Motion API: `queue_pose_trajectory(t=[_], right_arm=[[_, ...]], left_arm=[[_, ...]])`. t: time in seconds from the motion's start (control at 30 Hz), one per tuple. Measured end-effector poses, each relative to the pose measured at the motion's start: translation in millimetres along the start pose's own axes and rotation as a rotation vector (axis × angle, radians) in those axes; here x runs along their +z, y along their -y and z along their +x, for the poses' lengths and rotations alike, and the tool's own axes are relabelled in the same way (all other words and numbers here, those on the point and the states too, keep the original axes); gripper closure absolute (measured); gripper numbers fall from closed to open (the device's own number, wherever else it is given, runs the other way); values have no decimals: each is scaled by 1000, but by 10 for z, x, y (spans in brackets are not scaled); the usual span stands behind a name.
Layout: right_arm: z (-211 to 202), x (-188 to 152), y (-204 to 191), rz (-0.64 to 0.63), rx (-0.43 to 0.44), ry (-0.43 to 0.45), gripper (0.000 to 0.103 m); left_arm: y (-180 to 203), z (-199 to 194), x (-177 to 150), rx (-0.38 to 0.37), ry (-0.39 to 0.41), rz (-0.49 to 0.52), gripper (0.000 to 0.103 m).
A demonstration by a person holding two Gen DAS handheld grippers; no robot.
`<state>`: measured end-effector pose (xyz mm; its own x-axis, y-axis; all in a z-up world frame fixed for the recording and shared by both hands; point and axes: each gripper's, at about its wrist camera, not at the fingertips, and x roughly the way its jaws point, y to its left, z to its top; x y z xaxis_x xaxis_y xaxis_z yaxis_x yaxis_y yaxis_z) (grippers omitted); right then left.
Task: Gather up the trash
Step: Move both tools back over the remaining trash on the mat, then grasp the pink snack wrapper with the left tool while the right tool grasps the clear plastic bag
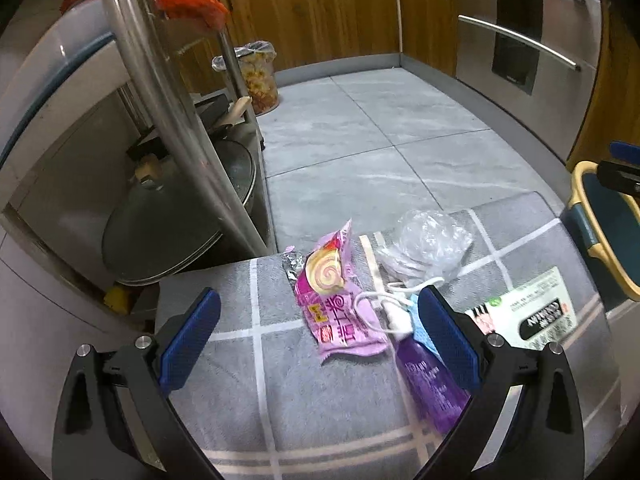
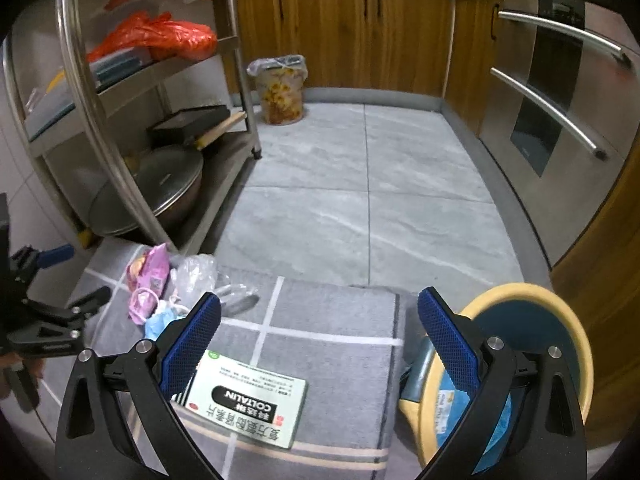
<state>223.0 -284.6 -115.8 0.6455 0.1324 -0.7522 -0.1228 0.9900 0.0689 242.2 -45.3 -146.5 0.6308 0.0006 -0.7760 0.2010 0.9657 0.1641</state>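
Note:
On a grey checked mat [image 1: 320, 380] lie a pink snack wrapper [image 1: 340, 300], a crumpled clear plastic bag [image 1: 428, 244], a wooden stick [image 1: 370, 256], a purple bottle [image 1: 432, 384] with white cord, and a white medicine box [image 1: 528, 312]. My left gripper [image 1: 318, 332] hangs open just above the wrapper, with nothing held. My right gripper [image 2: 320, 340] is open above the mat, the medicine box [image 2: 248, 408] below its left finger. A blue bin with a yellow rim [image 2: 560, 300] stands right of the mat [image 2: 328, 344], with a blue packet inside.
A steel shelf rack [image 2: 120, 128] with pans [image 2: 152, 188] and orange bags stands left of the mat. A lined waste basket [image 2: 282, 88] sits by wooden cabinets [image 2: 340, 32] at the back. An oven front [image 2: 560, 92] runs along the right. Grey tiled floor [image 2: 360, 200] lies ahead.

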Motion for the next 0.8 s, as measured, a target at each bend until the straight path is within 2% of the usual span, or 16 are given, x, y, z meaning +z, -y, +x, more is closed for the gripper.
queue_pose_trajectory(t=[0.3,0.53,0.7,0.8], right_arm=[[242,53,-285,-56,59,-34,6],[501,113,-513,-87,114,-71,9],[716,136,-679,-107,159,-117,30],[819,139,-790,-117,198,-143,33]], left_arm=[[-215,316,53,2,-41,-96,6],[-221,489,71,-45,-74,-82,15],[-243,621,75,-60,-101,-77,22],[-239,668,78,-75,-105,-63,24]])
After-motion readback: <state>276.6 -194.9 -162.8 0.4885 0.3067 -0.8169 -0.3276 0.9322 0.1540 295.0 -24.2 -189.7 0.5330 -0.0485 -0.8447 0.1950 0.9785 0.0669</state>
